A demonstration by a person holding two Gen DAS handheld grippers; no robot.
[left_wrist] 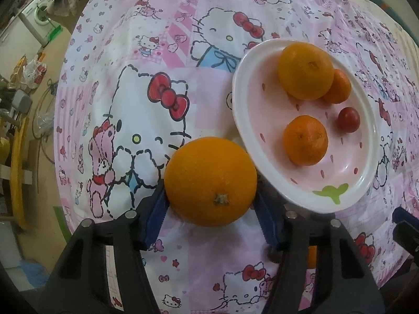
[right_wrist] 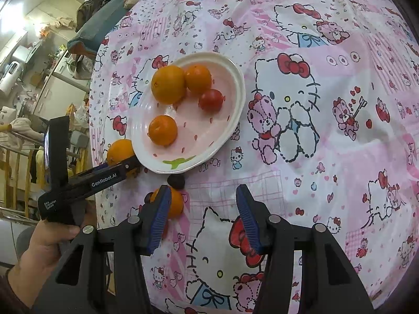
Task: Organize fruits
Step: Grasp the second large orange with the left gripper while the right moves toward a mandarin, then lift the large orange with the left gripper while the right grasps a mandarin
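Observation:
In the left wrist view a large orange sits on the tablecloth, stem toward the camera. My left gripper is shut on it, with a blue pad against each side. From the right wrist view the same orange shows beside the left gripper, at the plate's near-left rim. The white plate holds a big orange, two mandarins and a red cherry tomato. My right gripper is open above the cloth with nothing between its pads. A mandarin lies just outside its left pad.
A small dark fruit lies just in front of the plate. The round table's edge curves down the left side, with floor clutter beyond it. Piled clothes sit at the far edge. A person's hand grips the left tool.

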